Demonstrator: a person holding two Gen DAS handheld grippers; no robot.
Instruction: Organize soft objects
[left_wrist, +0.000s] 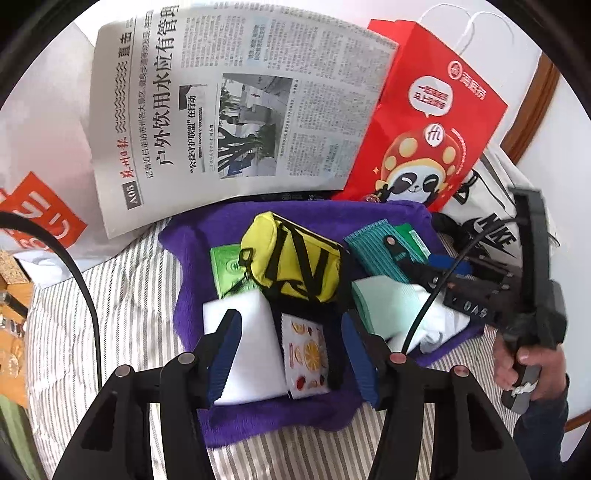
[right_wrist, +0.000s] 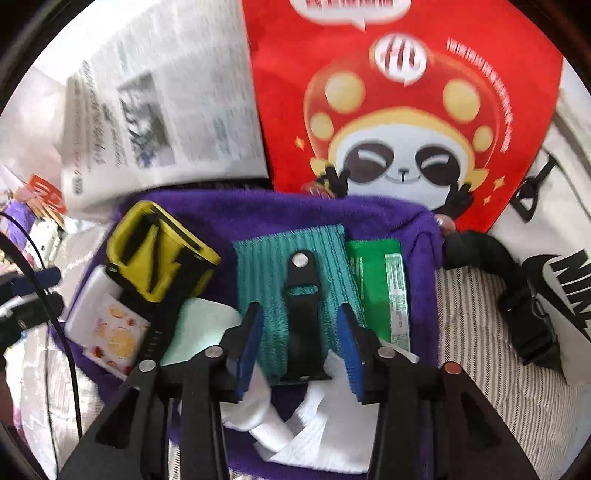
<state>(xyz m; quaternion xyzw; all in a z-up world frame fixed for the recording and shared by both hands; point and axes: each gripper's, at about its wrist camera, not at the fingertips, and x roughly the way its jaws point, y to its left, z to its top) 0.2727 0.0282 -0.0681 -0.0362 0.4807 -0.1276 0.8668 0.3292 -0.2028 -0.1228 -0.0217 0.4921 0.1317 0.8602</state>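
Note:
A purple towel (left_wrist: 280, 413) (right_wrist: 258, 210) lies on the striped bed with soft things on it. A yellow pouch (left_wrist: 291, 254) (right_wrist: 159, 254) sits in its middle. A white sponge block (left_wrist: 243, 354) with a fruit-print cloth (left_wrist: 308, 354) lies between the jaws of my open left gripper (left_wrist: 291, 350). My open right gripper (right_wrist: 301, 347) straddles a teal ribbed cloth with a black strap (right_wrist: 299, 291) (left_wrist: 376, 247). A green packet (right_wrist: 384, 284), a mint cloth (left_wrist: 388, 302) and white socks (right_wrist: 306, 424) lie beside it. The right gripper (left_wrist: 436, 273) shows in the left wrist view.
A newspaper (left_wrist: 229, 110) and a red panda paper bag (left_wrist: 424, 125) (right_wrist: 402, 110) stand behind the towel. A white Nike tote (right_wrist: 561, 280) with a black buckle strap (right_wrist: 524, 317) lies at the right. A green booklet (left_wrist: 229, 266) lies under the pouch. Cables cross the left side.

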